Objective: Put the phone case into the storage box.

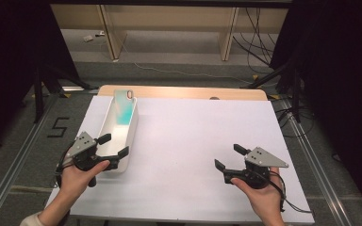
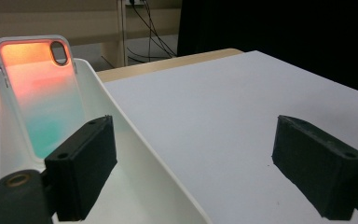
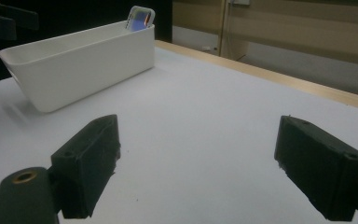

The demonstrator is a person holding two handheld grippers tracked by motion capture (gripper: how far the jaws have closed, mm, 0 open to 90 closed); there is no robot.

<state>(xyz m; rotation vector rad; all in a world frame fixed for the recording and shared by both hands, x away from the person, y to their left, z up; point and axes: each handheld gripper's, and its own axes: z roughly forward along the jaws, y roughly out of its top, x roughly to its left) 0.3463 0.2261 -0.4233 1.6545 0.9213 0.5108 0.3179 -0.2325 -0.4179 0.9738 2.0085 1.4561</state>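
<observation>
In the high view, one white bin (image 1: 118, 129) stands lengthwise near the worktop's (image 1: 193, 141) left edge, and one phone case (image 1: 124, 109) leans inside it against the far end wall. The left tool (image 1: 114, 145) sits at the bin's near end with its jaws apart, straddling the bin's right wall. The right tool (image 1: 229, 156) hovers near the right front corner, jaws apart, holding nothing.

In the left gripper view, the phone case (image 2: 42, 100) stands tilted, orange fading to teal, camera hole uppermost; one jaw is inside the bin (image 2: 135, 154), the other outside. To do this well, I would steady the wall squarely, without tipping the bin, so the case stays leaning.

In the right gripper view, the bin (image 3: 81, 65) lies well apart from the spread jaws, the case's (image 3: 140, 18) top peeking over the far rim. Approach it from above.
</observation>
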